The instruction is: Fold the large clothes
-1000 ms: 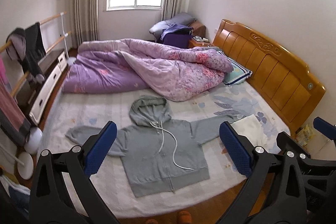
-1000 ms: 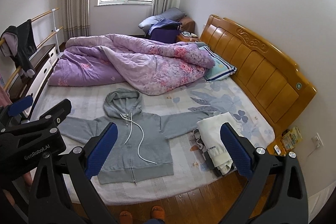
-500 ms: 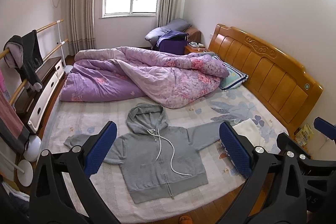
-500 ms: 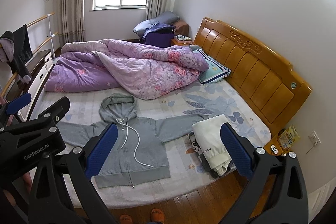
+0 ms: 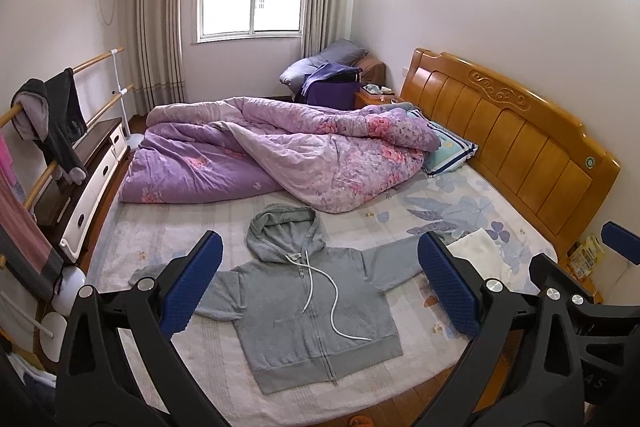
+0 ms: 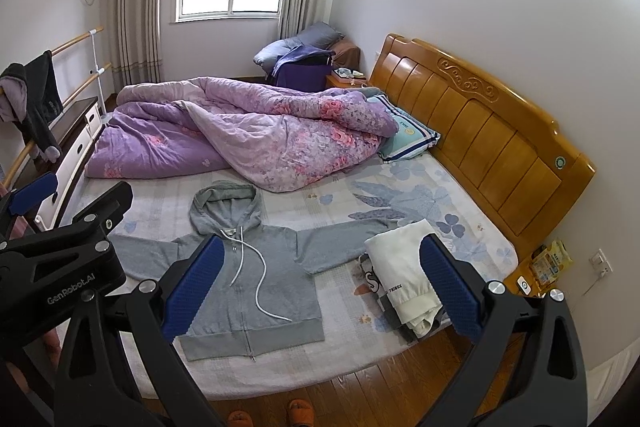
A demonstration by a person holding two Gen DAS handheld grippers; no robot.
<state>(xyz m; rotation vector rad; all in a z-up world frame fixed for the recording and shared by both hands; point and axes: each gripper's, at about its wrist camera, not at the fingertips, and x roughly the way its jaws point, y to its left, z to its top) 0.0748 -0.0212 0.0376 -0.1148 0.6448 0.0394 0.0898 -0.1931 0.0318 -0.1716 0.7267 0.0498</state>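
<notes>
While the grey zip-front cotton hoodie lies flat, face up, sleeves spread, near the floral-sheeted bed's front edge, folding looks unstarted: left gripper and right gripper hang wide open, empty, above it. Next, likely grasp a sleeve.

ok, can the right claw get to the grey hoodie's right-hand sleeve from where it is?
Probably yes. The right claw is open and empty, held above the bed. The grey zip-up hoodie lies flat, its sleeve uncovered; only the cuff end nears the folded white garment.
</notes>
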